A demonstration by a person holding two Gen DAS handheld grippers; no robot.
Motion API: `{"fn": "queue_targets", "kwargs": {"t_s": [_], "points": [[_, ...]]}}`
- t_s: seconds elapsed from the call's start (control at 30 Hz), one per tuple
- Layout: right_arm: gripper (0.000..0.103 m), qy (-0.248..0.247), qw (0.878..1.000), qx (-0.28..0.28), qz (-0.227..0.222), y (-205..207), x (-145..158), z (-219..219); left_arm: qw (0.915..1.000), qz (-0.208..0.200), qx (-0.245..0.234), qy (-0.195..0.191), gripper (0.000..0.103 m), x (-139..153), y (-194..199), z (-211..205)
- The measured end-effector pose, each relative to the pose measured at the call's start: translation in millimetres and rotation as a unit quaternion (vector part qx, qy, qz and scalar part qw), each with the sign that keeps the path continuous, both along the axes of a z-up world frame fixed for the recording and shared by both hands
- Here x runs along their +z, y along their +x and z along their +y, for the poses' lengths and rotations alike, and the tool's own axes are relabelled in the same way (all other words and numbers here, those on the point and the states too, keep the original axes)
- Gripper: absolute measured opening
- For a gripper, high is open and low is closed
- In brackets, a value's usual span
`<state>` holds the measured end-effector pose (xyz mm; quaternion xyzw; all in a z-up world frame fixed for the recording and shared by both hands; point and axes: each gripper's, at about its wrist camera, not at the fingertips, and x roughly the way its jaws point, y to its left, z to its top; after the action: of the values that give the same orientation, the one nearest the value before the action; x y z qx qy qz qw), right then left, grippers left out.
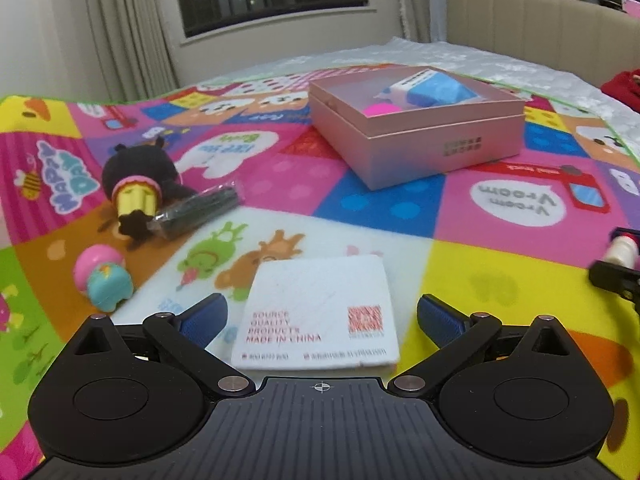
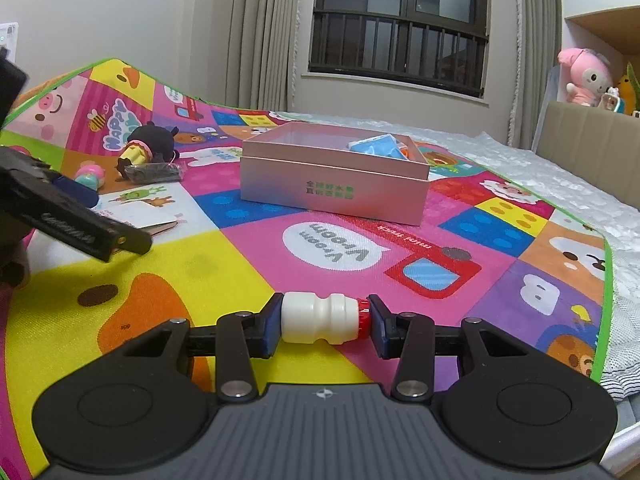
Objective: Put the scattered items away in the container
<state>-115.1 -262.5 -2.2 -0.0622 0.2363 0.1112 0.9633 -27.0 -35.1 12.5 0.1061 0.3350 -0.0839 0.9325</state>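
Partly done: the open pink cardboard box (image 2: 334,184) holds blue items. The right gripper (image 2: 322,325) clamps a small white plastic bottle (image 2: 318,319); the left gripper (image 1: 320,316) gapes around a near white card packet (image 1: 320,312). Far-left toys remain out.

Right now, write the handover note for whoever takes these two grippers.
Left gripper: open, fingers either side of the white card on the mat, not gripping.
Right gripper: shut on the small white bottle, held end to end above the mat.
Done: a blue pack and a pink ball are in the pink box.
Left: bottle, card, black plush, dark packet, pink-and-teal toy.
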Motion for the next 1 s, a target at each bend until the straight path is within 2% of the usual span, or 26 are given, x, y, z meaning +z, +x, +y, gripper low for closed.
{"fn": "queue_targets", "kwargs": {"t_s": [0.07,0.13,0.2,0.37,0.57,0.77,0.9,1.0], "points": [[0.043,-0.002,1.0,-0.001,0.001,-1,2,-1,1.0,0.004,-0.003,-0.006,0.102,-2,3,1],[0.043,-0.002,1.0,-0.001,0.0,-4,6,-3,0.9998,0.008,-0.011,-0.015,0.096,-3,3,3],[0.043,-0.001,1.0,-0.005,0.002,-6,9,-5,0.9996,0.005,-0.013,-0.024,0.085,-2,-1,4],[0.043,0.001,1.0,-0.014,0.013,-8,14,-6,0.9995,-0.014,-0.025,-0.012,0.084,1,-23,-1],[0.043,-0.021,1.0,-0.011,0.001,-19,25,-2,0.9978,-0.032,-0.047,-0.035,0.084,11,-54,-3],[0.043,-0.032,0.999,-0.014,-0.028,-33,50,-5,0.9928,-0.07,-0.064,-0.073,0.084,38,-73,-7],[0.043,-0.039,0.997,-0.014,-0.06,-39,76,-9,0.9882,-0.105,-0.075,-0.082,0.084,62,-79,-13],[0.043,-0.02,0.997,-0.016,-0.073,-35,95,-19,0.9846,-0.13,-0.08,-0.085,0.084,80,-76,-19]]}}
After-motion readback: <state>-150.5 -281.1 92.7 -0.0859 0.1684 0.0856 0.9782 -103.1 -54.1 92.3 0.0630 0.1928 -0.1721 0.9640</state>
